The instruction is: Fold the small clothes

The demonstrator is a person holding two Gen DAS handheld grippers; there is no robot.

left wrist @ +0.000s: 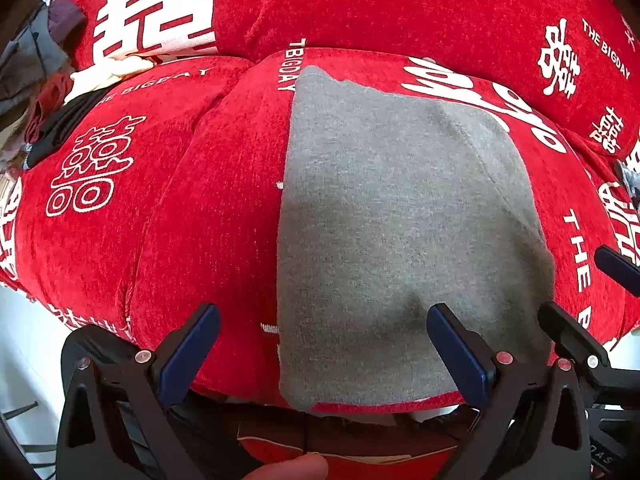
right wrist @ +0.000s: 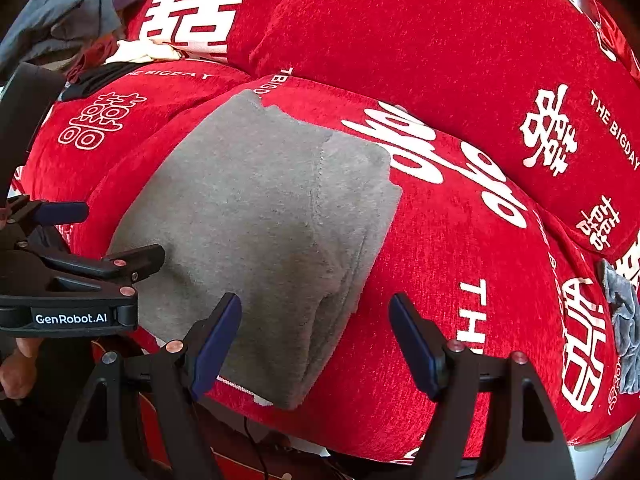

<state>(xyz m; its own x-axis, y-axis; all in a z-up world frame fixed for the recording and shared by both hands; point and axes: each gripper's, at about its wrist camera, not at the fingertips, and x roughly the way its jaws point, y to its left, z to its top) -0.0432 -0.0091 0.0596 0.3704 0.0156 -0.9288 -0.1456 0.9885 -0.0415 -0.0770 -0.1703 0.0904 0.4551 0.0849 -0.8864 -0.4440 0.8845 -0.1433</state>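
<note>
A small grey garment (left wrist: 400,216) lies flat and folded on a red sofa seat cushion (left wrist: 208,220); it also shows in the right wrist view (right wrist: 260,216). My left gripper (left wrist: 324,344) is open and empty, its jaws straddling the garment's near left edge. My right gripper (right wrist: 316,336) is open and empty over the garment's near right edge. In the right wrist view the left gripper (right wrist: 100,236) shows from the side at the garment's left. In the left wrist view the right gripper's fingers (left wrist: 576,332) show at the right.
The red sofa has white lettering and back cushions (right wrist: 400,40). A pile of other clothes (right wrist: 80,20) lies at the far left of the sofa, and it also shows in the left wrist view (left wrist: 48,80). A grey-blue cloth (right wrist: 624,320) lies at the right edge.
</note>
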